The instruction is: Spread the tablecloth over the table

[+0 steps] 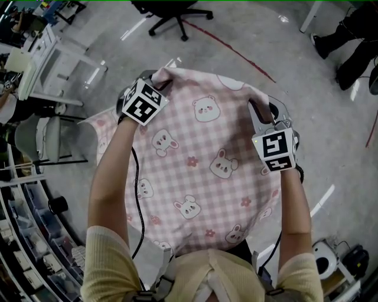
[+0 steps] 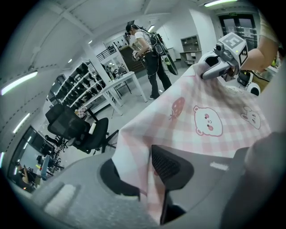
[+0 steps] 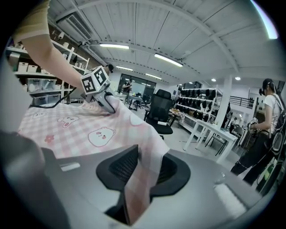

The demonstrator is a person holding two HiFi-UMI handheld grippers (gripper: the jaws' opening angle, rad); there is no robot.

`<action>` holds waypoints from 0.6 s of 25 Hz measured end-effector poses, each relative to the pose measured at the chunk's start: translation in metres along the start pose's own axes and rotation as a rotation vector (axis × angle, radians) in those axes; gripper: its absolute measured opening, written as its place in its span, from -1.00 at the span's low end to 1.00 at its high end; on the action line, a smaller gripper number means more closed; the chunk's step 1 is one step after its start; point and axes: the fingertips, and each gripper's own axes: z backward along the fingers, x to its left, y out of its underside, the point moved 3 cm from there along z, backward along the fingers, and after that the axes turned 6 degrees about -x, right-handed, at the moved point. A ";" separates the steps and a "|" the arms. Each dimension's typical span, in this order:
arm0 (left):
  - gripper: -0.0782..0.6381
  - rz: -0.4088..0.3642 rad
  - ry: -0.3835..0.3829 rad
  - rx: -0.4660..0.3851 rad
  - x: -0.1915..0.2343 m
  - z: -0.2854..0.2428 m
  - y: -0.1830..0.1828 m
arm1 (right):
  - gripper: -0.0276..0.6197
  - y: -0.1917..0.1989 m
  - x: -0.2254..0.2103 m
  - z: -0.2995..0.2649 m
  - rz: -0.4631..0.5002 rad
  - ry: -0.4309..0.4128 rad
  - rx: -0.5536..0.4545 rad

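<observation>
A pink checked tablecloth (image 1: pixel 201 171) printed with bears and bunnies hangs stretched between my two grippers, above the floor. In the head view my left gripper (image 1: pixel 158 81) pinches the cloth's far left corner, and my right gripper (image 1: pixel 256 107) pinches the far right corner. The left gripper view has the tablecloth (image 2: pixel 210 120) folded between the left gripper (image 2: pixel 144 173) jaws, with the right gripper (image 2: pixel 215 66) holding the other corner. In the right gripper view, the right gripper (image 3: pixel 145 169) is shut on a fold of tablecloth (image 3: pixel 89 127). The left gripper (image 3: pixel 101 95) holds the far corner.
The grey floor (image 1: pixel 307 76) lies under the cloth. Shelving and a white rack (image 1: pixel 44 65) stand at the left, and a black office chair (image 1: pixel 174 15) stands ahead. A person (image 2: pixel 149 53) stands by a white table (image 2: pixel 117 85). Another black chair (image 3: pixel 161 112) is nearby.
</observation>
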 end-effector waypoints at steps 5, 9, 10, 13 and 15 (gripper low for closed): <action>-0.41 0.005 0.003 0.014 0.002 -0.003 0.003 | -0.62 0.007 -0.001 -0.004 -0.009 -0.015 0.006; -0.38 0.010 -0.024 0.018 0.001 -0.007 0.006 | -0.56 0.010 -0.003 -0.006 -0.021 -0.021 0.015; -0.37 0.011 -0.035 0.018 0.002 -0.007 0.006 | -0.54 0.011 -0.004 -0.007 -0.021 -0.020 0.019; -0.19 0.021 -0.086 0.012 0.009 -0.006 0.007 | -0.09 0.018 -0.006 -0.008 -0.009 -0.022 0.054; 0.17 0.043 -0.115 0.002 0.017 -0.003 0.008 | 0.04 0.024 -0.008 -0.006 -0.012 -0.017 0.072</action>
